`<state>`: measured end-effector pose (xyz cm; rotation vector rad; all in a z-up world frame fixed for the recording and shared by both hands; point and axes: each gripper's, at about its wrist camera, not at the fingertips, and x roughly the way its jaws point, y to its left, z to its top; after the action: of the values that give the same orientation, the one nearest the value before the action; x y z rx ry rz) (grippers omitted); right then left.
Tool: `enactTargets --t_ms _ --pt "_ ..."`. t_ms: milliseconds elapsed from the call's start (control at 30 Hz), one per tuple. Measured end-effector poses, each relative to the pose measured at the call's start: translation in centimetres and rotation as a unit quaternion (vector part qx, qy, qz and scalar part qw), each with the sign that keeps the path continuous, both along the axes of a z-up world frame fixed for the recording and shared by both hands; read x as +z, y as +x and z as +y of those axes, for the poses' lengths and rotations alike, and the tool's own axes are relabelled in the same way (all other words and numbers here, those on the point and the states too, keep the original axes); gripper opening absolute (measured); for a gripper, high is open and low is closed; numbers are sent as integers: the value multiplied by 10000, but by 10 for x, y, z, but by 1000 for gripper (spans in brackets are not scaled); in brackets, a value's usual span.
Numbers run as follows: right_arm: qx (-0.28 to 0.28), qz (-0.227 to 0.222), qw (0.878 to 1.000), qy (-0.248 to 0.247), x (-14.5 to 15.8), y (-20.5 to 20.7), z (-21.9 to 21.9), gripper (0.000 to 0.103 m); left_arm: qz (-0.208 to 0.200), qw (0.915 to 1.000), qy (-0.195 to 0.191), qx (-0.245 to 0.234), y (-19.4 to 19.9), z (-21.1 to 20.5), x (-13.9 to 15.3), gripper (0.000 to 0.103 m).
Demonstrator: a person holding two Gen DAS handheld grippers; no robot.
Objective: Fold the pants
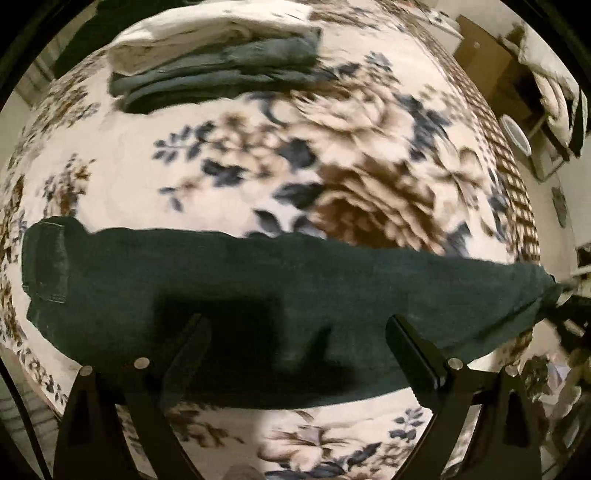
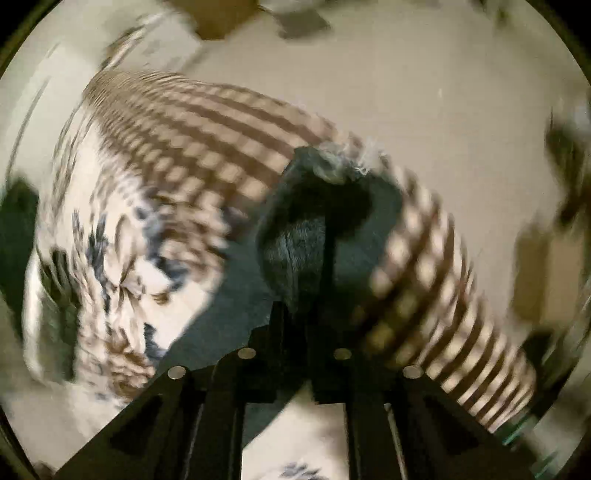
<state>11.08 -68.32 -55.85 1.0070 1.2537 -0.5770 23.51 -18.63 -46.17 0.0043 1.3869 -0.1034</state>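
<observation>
Dark green pants (image 1: pixel 258 288) lie stretched across a floral blanket (image 1: pixel 258 166), waistband and pocket at the left, leg ends at the right. My left gripper (image 1: pixel 297 332) is open and empty, hovering just above the middle of the pants. My right gripper (image 2: pixel 325 295) is shut on the leg end of the pants (image 2: pixel 295 251), near the blanket's checked border (image 2: pixel 207 147). The right gripper also shows at the right edge of the left wrist view (image 1: pixel 565 295), pinching the cloth. The right wrist view is motion-blurred.
A stack of folded clothes, grey (image 1: pixel 221 74) under white (image 1: pixel 207 29), sits at the blanket's far side. Beyond the right edge of the bed are a brown cabinet (image 1: pixel 491 70), a round white object (image 1: pixel 515 133) and pale floor (image 2: pixel 443 92).
</observation>
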Motion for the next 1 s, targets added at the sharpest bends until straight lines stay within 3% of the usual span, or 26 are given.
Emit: enactTargets --t_ms 67,133,200,300,333,367,400,467,567,633,667,700,733,767,900,1000 --pt "-455 -269 9976 452 -14 -24 -12 27 67 9999 -19 -137 -3 -12 -4 97" --pt "-818 -686 9918 699 -15 -41 -18 61 42 9997 38 -248 -7 -20 -6 97" --pt "-1033 -926 9875 747 -13 -45 -20 76 65 9994 89 -343 -9 -26 -12 97" --pt "-1242 -737 9867 743 -24 -43 -29 75 164 9990 151 -380 -9 -31 -22 97" --pt "-1336 -719 9858 717 -27 -44 -34 66 172 9990 177 -378 -9 -32 -24 97" --pt "-1377 -684 9859 655 -28 -43 -36 51 185 9990 182 -370 -8 -32 -27 97" --pt "-1350 -743 9863 585 -28 -39 -36 5 185 9990 189 -363 -8 -32 -27 97" --pt "-1141 -818 9898 245 -12 -30 -30 5 172 9991 222 -333 -8 -30 -28 97" --pt "-344 -1338 9890 -530 32 -18 -15 5 113 9993 213 -279 -8 -24 -27 97" --pt "-21 -1173 9903 -741 30 -9 -13 5 51 9996 195 -206 -8 -16 -26 97" --pt "76 -853 9941 -673 15 -5 -17 9 24 9997 192 -137 -8 -11 -26 97" --pt "135 -385 9979 -512 -5 -1 -23 28 13 9999 143 -57 -9 -5 -27 97" --pt "143 30 9993 -331 -22 -3 -28 55 22 9999 105 -9 -9 0 -28 97" --pt "40 188 9996 -223 -30 -10 -30 60 52 9999 27 86 -11 9 -30 97" --pt "52 -68 9997 -244 -3 -34 5 61 78 9980 -270 572 -23 62 -27 97" --pt "341 -277 9990 89 18 -43 75 61 163 9923 -411 1158 -39 126 -21 97"
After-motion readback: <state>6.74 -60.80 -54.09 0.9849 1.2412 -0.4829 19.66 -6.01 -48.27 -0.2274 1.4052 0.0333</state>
